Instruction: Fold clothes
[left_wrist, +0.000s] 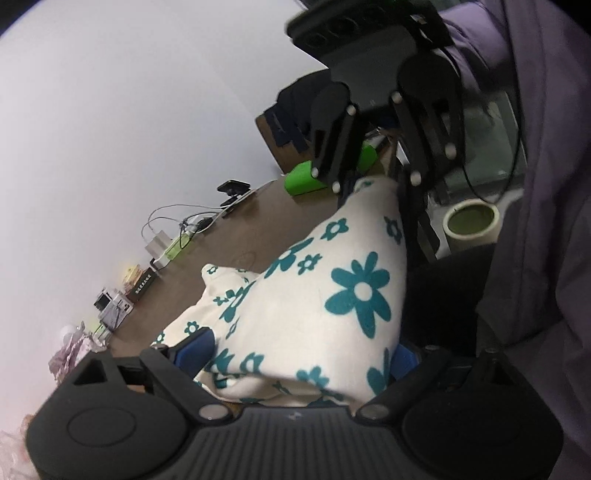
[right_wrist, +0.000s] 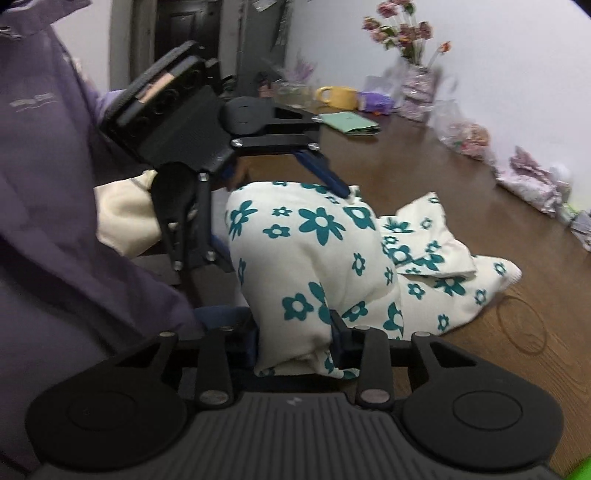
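both hand-held grippers are clamped on the same garment. left hand-held gripper (left_wrist: 299, 356) has its blue pads (left_wrist: 195, 349) pressed onto a bunched edge of the cream cloth with teal flowers (left_wrist: 317, 295), which fills the gap between them. right hand-held gripper (right_wrist: 295, 345) pinches another bunched end of the same cloth (right_wrist: 314, 258) between its fingers (right_wrist: 341, 332), the fabric rolled into a thick wad there.

in the left wrist view the right tool shows at the top, its green-tipped fingers closed on the far corner of the cloth, which stretches taut between the two tools and is raised off the brown wooden table (left_wrist: 229, 243). in the right wrist view the left tool's blue fingertip touches the upper fold, and the rest of the garment trails down to the right, lying crumpled on the table (right_wrist: 424, 166).

the person's purple jacket (right_wrist: 55, 184) fills the left of the right wrist view. near the table's far edge by the white wall stand a yellow mug (right_wrist: 338, 96), a green booklet (right_wrist: 351, 123) and a vase of dried flowers (right_wrist: 415, 70). a roll of pale tape (left_wrist: 471, 221) sits just right of the cloth in the left wrist view, and cables with small boxes (left_wrist: 166, 240) line the table's back edge.
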